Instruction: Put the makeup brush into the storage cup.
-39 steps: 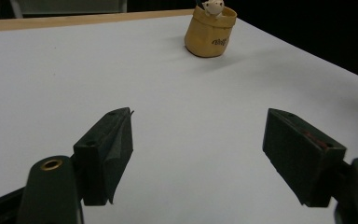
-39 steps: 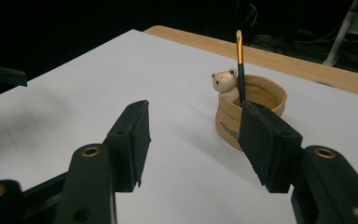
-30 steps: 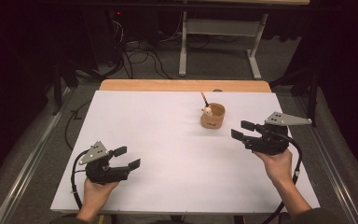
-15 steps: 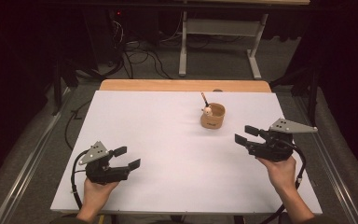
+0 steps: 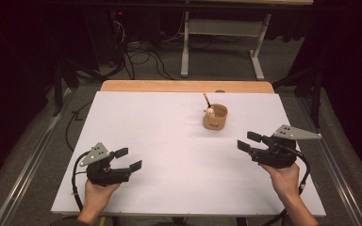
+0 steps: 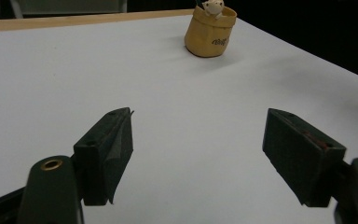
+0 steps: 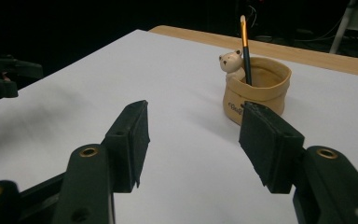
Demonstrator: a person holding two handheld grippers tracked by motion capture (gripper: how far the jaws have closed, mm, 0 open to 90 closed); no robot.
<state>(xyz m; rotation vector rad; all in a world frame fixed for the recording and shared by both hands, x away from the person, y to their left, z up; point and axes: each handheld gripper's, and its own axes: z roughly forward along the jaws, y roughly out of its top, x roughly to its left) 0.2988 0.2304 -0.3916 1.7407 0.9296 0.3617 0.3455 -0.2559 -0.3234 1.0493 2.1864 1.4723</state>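
Observation:
A tan cup (image 5: 215,117) with a small bear figure on its rim stands right of centre on the white table (image 5: 160,127). A pencil (image 7: 245,44) stands upright in the cup (image 7: 257,88). My right gripper (image 5: 249,141) hovers near the table's right side, open and empty, its jaws pointing left, short of the cup. My left gripper (image 5: 128,159) sits near the front left, open with nothing between its jaws. From the left gripper view (image 6: 198,154) the cup (image 6: 210,31) lies far ahead.
A wooden strip (image 5: 188,86) runs along the table's far edge. Beyond it are a grey desk frame (image 5: 221,42) and cables on the floor. In the right gripper view, the left gripper (image 7: 2,77) shows at the left edge.
My right gripper has drawn back toward the front right, away from the cup. The left gripper has stayed put.

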